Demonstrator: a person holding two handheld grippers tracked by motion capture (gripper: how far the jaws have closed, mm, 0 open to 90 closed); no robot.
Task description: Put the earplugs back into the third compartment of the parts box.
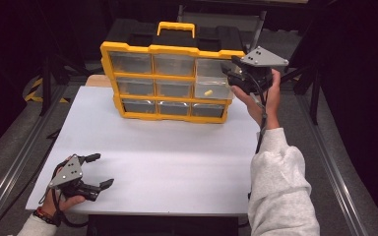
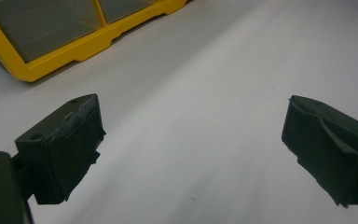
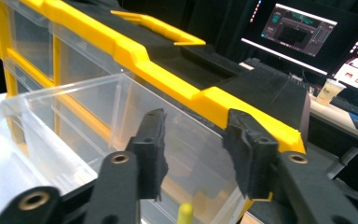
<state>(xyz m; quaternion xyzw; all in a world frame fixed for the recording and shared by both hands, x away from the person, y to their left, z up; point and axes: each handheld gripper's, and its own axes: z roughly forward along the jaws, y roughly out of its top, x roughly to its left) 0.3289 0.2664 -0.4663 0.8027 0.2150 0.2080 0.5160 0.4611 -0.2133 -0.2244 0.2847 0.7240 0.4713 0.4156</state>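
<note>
Up high, right claw (image 1: pixel 232 74) beside pulled-out drawer (image 1: pixel 211 84), jaws parted

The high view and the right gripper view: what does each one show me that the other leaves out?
The high view alone takes in the white table top, the left gripper lying open near its front corner, and all nine drawers of the organizer. The right gripper view alone catches lit computer screens behind the organizer. Both show the pulled-out clear drawer, the small yellow piece in it, the yellow carry handle, and the right gripper, open at the drawer.
</note>
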